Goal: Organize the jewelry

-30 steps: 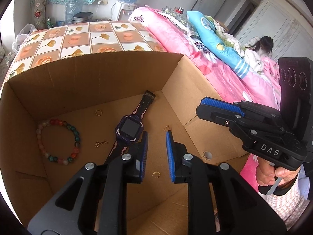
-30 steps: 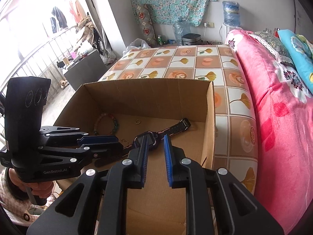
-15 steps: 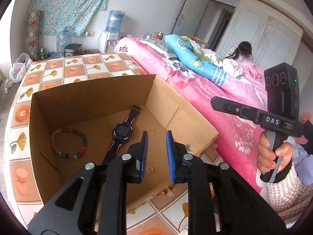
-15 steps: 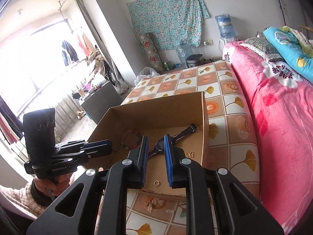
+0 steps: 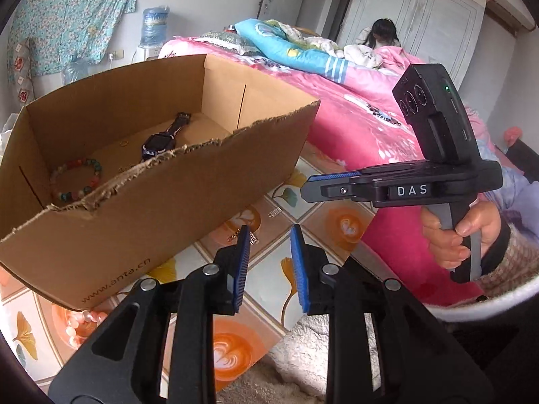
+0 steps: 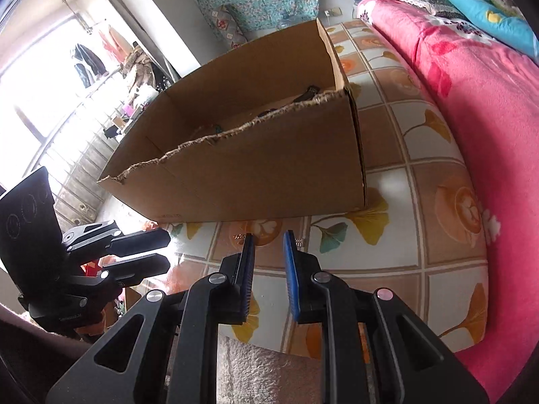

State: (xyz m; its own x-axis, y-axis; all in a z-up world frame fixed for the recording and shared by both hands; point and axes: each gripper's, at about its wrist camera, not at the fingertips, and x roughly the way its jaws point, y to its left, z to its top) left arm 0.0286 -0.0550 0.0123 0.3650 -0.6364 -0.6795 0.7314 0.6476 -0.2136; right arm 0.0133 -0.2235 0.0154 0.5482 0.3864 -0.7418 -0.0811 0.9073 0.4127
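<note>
A brown cardboard box (image 5: 158, 202) stands on the tiled table; it also shows in the right wrist view (image 6: 262, 168). Inside lie a dark watch (image 5: 160, 143), a coloured bead bracelet (image 5: 75, 181) and a small gold ring (image 5: 124, 142). Small metal jewelry pieces lie on the table in front of the box (image 5: 274, 212), (image 6: 240, 236). My left gripper (image 5: 269, 232) is open and empty, low over the table in front of the box. My right gripper (image 6: 268, 237) is open and empty, near the small pieces. The right gripper also shows from the side in the left wrist view (image 5: 397, 188).
A pink quilted bed (image 6: 471, 77) runs along the right of the table. Pink beads (image 5: 81, 323) lie by the box's near left corner. A white fluffy cloth (image 6: 266, 370) lies at the near table edge. A person (image 5: 380, 33) sits far back on the bed.
Both grippers have pulled back and dropped from above the box to low over the table in front of it. The jaws keep the same gap.
</note>
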